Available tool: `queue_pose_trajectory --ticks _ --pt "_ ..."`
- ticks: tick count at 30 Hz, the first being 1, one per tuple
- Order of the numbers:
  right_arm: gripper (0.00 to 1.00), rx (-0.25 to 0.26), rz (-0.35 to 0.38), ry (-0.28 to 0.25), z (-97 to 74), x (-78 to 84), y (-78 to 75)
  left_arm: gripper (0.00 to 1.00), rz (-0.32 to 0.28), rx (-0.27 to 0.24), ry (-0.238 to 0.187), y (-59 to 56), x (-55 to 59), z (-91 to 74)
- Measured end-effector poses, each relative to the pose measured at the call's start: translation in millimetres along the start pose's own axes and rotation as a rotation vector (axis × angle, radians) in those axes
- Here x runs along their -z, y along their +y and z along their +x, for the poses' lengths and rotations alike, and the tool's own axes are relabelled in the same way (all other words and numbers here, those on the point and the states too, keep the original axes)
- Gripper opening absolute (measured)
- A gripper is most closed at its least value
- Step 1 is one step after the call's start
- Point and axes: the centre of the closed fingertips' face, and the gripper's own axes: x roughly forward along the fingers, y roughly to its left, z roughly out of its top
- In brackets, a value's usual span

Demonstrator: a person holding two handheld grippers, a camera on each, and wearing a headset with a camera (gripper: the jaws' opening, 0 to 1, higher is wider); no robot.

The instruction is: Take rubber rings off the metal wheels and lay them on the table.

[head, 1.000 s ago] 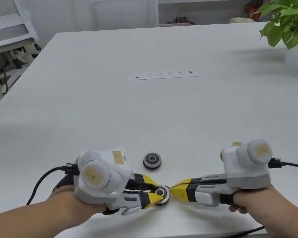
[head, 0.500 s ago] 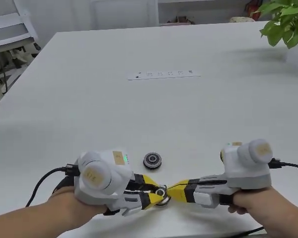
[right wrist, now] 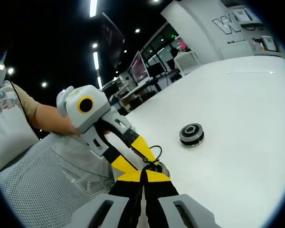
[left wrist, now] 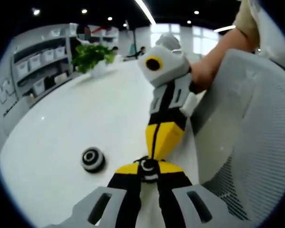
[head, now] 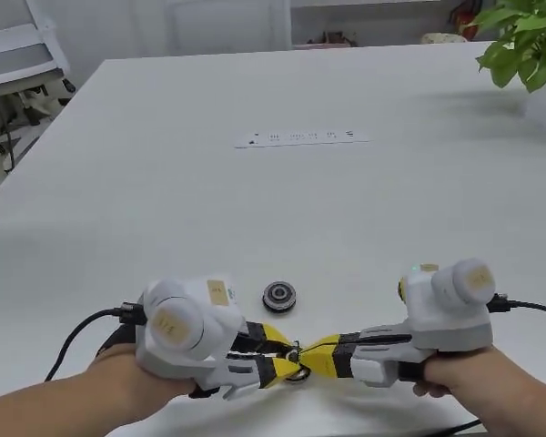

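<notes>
Surface: a wide white table [head: 364, 209] in a bright room; the work sits at its near edge.
Left gripper: the left gripper [head: 280, 355] comes in from the person's left. Its jaws are closed on the near wheel [left wrist: 148, 166], one yellow tip on each side of it.
Right gripper: the right gripper [head: 317, 353] meets it head-on. Its jaws are pressed almost together, with the tips right at the wheel's rim. Whether they have rubber pinched between them I cannot tell.
Near wheel: held just above the table edge, between the two sets of tips.
Rubber ring: in the right gripper view a thin dark loop [right wrist: 155, 151] stands up beside the near wheel. I take it for the rubber ring partly lifted off, though it is too small to be sure.
Second wheel: the second wheel [head: 279, 295] lies flat on the table just beyond the grippers, apart from both, with its dark ring on.
Middle of table: a flat white socket strip [head: 300, 137], well apart from the work.
Far side: a leafy plant [head: 523, 41] at the right corner and a pale chair [head: 27, 45] off the left corner.
Done: by my judgement nothing is finished; no ring looks laid down.
Left to do: free the first ring and lay it on the table, then do the second wheel.
</notes>
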Motion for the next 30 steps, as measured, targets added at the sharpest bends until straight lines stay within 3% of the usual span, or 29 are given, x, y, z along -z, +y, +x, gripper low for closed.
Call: queue_pose_trajectory --ticks 1,11,19,30 --pt "0.00 -0.019 0.024 0.020 -1.1 3.8 4.8 0.12 0.000 -0.001 0.001 0.0 0.0 0.1" --pt "0.00 0.020 -0.007 0.016 -3.2 3.8 -5.1 0.13 -0.006 -0.008 -0.034 -0.2 -1.0 -0.9" --pt "0.00 0.029 -0.002 0.009 -4.9 3.2 -8.0 0.15 -0.015 0.003 -0.026 -0.9 -1.8 -0.8" --pt "0.00 0.027 0.003 -0.003 -6.5 0.1 -8.3 0.25 -0.012 0.036 -0.036 -5.2 -8.5 -11.4"
